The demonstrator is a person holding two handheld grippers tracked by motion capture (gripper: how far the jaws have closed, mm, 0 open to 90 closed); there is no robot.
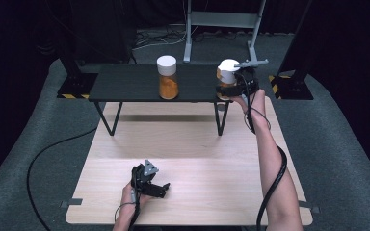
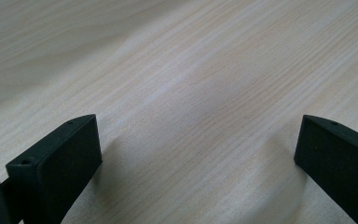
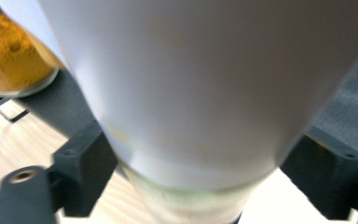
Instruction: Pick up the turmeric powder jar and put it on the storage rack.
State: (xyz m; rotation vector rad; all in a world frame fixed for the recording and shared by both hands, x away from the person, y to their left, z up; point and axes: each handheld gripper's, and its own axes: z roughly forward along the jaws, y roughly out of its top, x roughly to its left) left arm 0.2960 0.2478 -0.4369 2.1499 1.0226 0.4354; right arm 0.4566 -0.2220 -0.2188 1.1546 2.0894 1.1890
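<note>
Worktop point(image 1: 197, 144), pale wood; a black shelf point(image 1: 125, 84) stands across its 12 o'clock edge. We count two white-capped jars of orange powder. First jar point(image 1: 167, 77): upright at mid-shelf. Second jar point(image 1: 227, 74): at the shelf's 3 o'clock end, the right gripper point(image 1: 231, 89) clenched around it. Left gripper point(image 1: 155, 186): at 6 o'clock, low over bare wood, jaws spread, grasping nothing.

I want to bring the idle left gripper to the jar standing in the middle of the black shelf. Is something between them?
Nothing visible: between the left gripper and the jar lies bare wooden table, then the shelf edge.
</note>
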